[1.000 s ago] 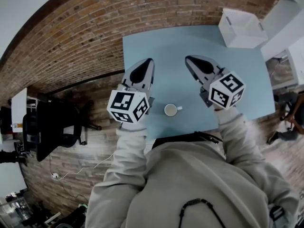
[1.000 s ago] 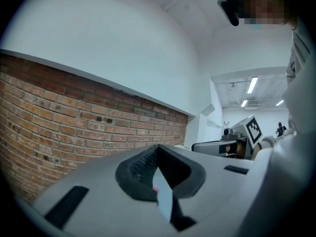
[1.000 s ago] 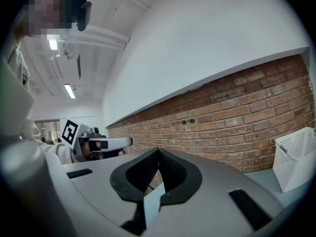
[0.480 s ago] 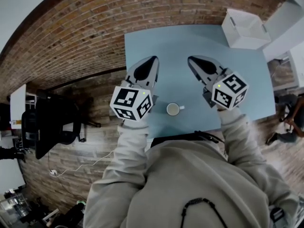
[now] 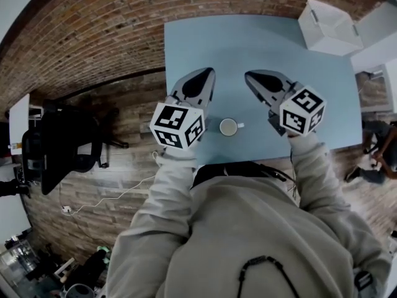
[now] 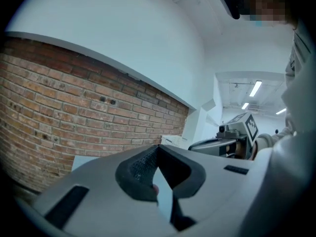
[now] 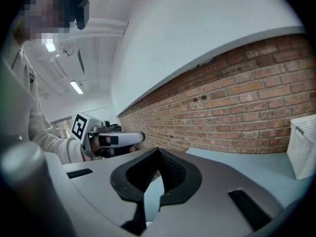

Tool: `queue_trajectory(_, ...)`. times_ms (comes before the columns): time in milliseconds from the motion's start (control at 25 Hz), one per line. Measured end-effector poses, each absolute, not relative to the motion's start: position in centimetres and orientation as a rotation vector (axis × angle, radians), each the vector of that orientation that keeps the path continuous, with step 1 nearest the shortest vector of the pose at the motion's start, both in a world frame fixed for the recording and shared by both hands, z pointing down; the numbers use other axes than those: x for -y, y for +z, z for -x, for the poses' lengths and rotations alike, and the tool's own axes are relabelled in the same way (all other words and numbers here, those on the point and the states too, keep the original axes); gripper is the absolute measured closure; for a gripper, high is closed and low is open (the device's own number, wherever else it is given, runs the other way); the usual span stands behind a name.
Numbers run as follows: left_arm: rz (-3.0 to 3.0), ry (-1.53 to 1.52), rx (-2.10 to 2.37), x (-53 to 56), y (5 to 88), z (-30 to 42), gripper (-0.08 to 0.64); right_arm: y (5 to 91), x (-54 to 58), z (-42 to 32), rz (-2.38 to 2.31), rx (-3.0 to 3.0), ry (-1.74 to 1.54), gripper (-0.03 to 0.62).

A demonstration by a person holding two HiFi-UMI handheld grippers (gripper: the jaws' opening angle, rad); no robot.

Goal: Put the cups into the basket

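Observation:
One white cup (image 5: 229, 127) stands upright near the front edge of the light blue table (image 5: 248, 42), its handle pointing right. The white basket (image 5: 330, 28) sits at the table's far right corner and shows again in the right gripper view (image 7: 303, 144). My left gripper (image 5: 205, 74) hangs over the table just left of the cup, jaws shut and empty (image 6: 158, 148). To the cup's right, the right gripper (image 5: 251, 77) is also shut with nothing in it (image 7: 159, 151). Both point away from me, past the cup. Neither touches the cup.
A brick floor surrounds the table, and a brick wall (image 7: 247, 112) stands beyond it. A black office chair (image 5: 68, 148) is to the left on the floor. Another person (image 5: 378, 148) is at the right edge, off the table.
The head view has shifted a little, so table and basket sit higher in the picture. Both grippers stay shut on either side of the cup, hardly moved relative to it.

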State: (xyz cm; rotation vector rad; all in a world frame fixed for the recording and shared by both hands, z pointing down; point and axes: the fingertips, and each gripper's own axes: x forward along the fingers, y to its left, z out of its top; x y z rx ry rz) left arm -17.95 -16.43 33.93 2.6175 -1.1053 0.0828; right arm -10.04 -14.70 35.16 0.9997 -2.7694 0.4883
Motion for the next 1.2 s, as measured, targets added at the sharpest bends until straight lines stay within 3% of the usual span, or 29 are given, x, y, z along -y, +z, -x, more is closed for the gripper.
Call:
queue_trajectory(760,-2.372,0.167,1.065,11.1,47.2,21.1,0.563,50.3,8.8,13.4,-0.765,2.539,0.754,0.580)
queue_trajectory(1200,-2.301,0.250,1.011,8.2,52.2,20.0,0.563,56.1,7.5,13.7,-0.707,2.434,0.813,0.435)
